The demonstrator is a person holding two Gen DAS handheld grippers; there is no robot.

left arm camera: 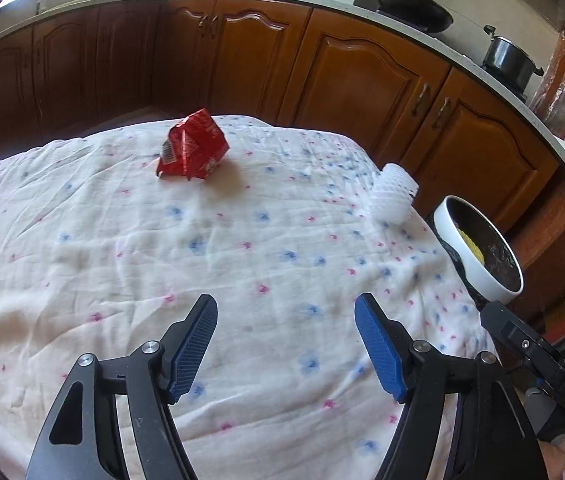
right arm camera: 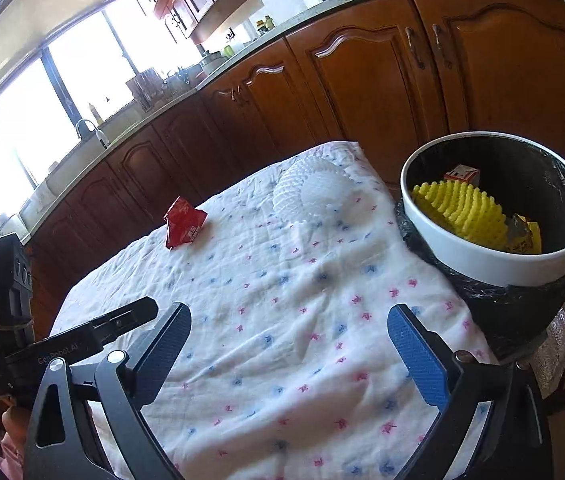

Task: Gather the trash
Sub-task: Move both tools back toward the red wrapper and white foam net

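Note:
A crumpled red wrapper (left arm camera: 193, 145) lies on the far part of the flowered cloth; it also shows in the right wrist view (right arm camera: 183, 222). A white foam net (left arm camera: 392, 193) lies at the cloth's far right edge, and in the right wrist view (right arm camera: 314, 191) too. A white-rimmed bin with a black liner (right arm camera: 478, 252) stands beside the table, holding a yellow foam net (right arm camera: 462, 210) and other trash; it shows in the left wrist view (left arm camera: 478, 264). My left gripper (left arm camera: 286, 344) is open and empty above the near cloth. My right gripper (right arm camera: 290, 356) is open and empty, near the bin.
The table is covered by a white cloth with blue and pink flowers (left arm camera: 242, 264). Wooden kitchen cabinets (left arm camera: 362, 76) run behind it, with a wok (left arm camera: 414, 8) and a pot (left arm camera: 508, 60) on the counter. The sink and window (right arm camera: 42, 120) are at the left.

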